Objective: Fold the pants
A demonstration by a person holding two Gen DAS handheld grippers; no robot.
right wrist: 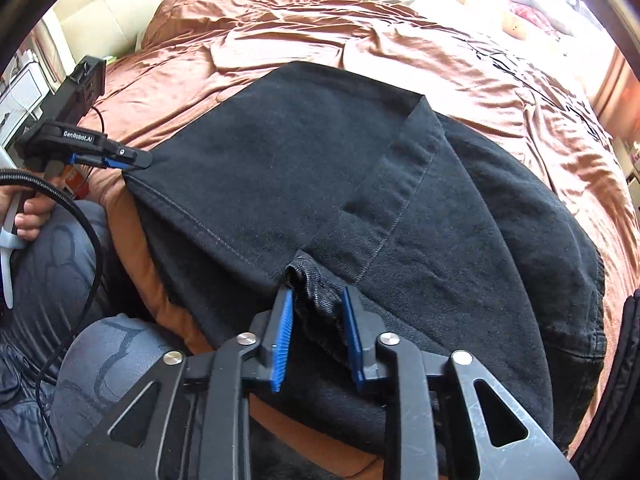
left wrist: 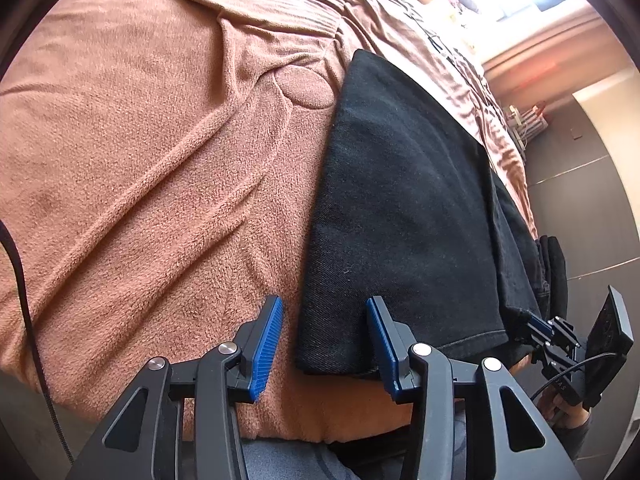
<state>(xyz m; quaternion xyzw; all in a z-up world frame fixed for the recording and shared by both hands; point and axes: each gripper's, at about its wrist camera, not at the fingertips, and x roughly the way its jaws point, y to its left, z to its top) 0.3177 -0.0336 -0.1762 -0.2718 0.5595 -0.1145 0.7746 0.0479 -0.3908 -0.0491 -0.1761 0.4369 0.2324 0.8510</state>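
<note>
The right gripper's fingers pinch a bunched hem of the black pants at lower centre; at far left the left gripper's fingers clamp the pants' side edge. The pants lie partly folded on the bed. Judged heavy, floppy, grippy denim; best held at hems and seams. No containers in view.
</note>
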